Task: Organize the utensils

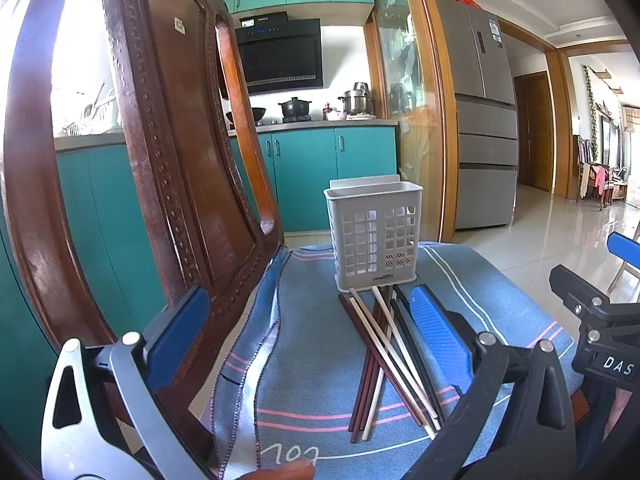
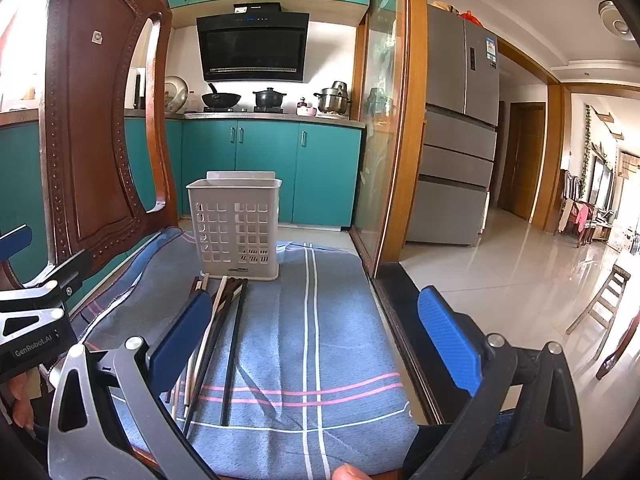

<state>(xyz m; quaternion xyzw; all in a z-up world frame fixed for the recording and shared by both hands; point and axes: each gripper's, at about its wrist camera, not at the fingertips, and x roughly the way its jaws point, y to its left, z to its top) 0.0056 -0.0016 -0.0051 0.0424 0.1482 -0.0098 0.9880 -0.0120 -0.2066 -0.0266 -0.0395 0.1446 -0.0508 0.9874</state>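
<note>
Chopsticks [image 1: 384,352] loose on the cloth [image 1: 304,320]; basket [image 1: 374,232] empty. Our left gripper [image 1: 308,336] and right gripper [image 2: 316,336] gape wide, holding nothing. Next, we judge: pinch one stick.

A carved wooden chair [image 2: 100,128] stands before teal cabinets [image 2: 264,168] and a fridge [image 2: 456,120].

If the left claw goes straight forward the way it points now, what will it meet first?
Most likely the pile of chopsticks on the blue cloth, which lies between its open fingers. Beyond them stands the white utensil basket. Depth is hard to judge here.
</note>
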